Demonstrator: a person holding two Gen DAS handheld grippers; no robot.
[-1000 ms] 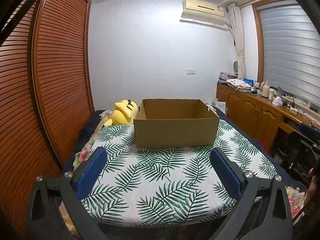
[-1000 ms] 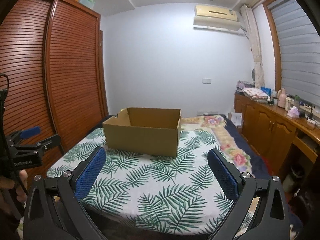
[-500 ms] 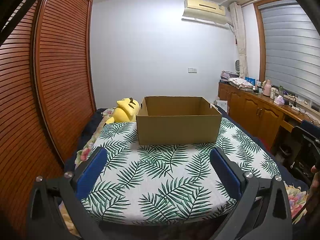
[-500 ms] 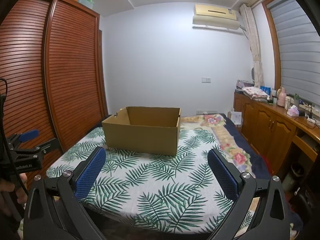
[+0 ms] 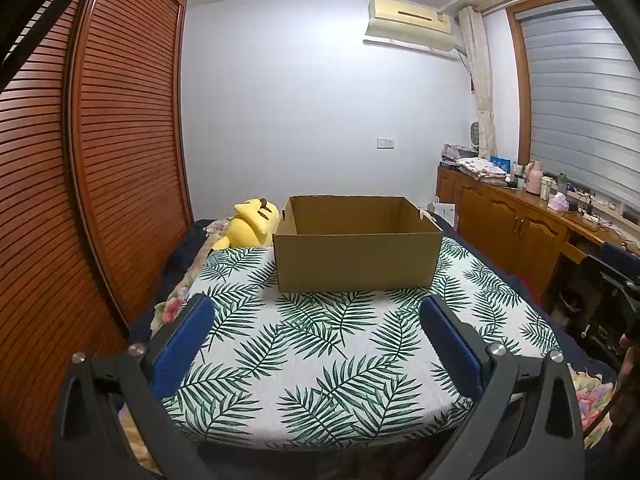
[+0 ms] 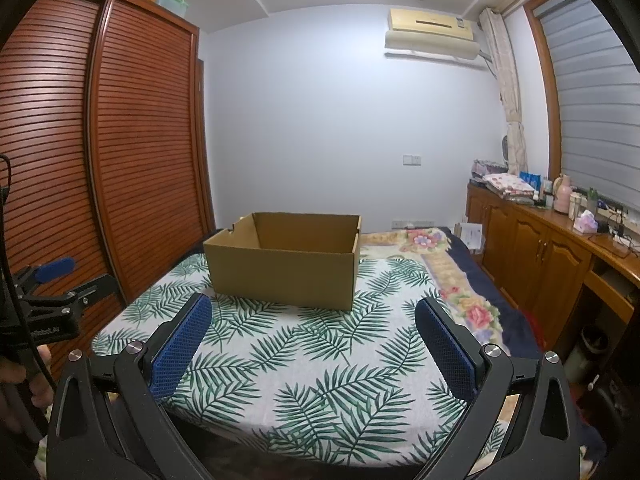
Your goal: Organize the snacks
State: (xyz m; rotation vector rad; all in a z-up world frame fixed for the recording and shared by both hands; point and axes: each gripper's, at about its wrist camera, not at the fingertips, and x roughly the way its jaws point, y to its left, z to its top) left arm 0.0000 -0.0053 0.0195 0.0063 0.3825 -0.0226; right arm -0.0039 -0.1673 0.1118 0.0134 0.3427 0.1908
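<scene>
Bed with palm-leaf cover carries an open cardboard box at its far middle; the visible part of its inside looks empty. Yellow plush toy sits far left of the box. No snacks visible. Left gripper and right gripper both spread wide, holding nothing, over the near bed edge. Likely a start stage; next move calls for locating snacks.

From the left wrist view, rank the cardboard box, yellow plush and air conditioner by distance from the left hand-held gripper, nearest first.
1. Cardboard box, straight ahead on the bed.
2. Yellow plush, behind the box's left corner.
3. Air conditioner, high on the far wall, right.
</scene>
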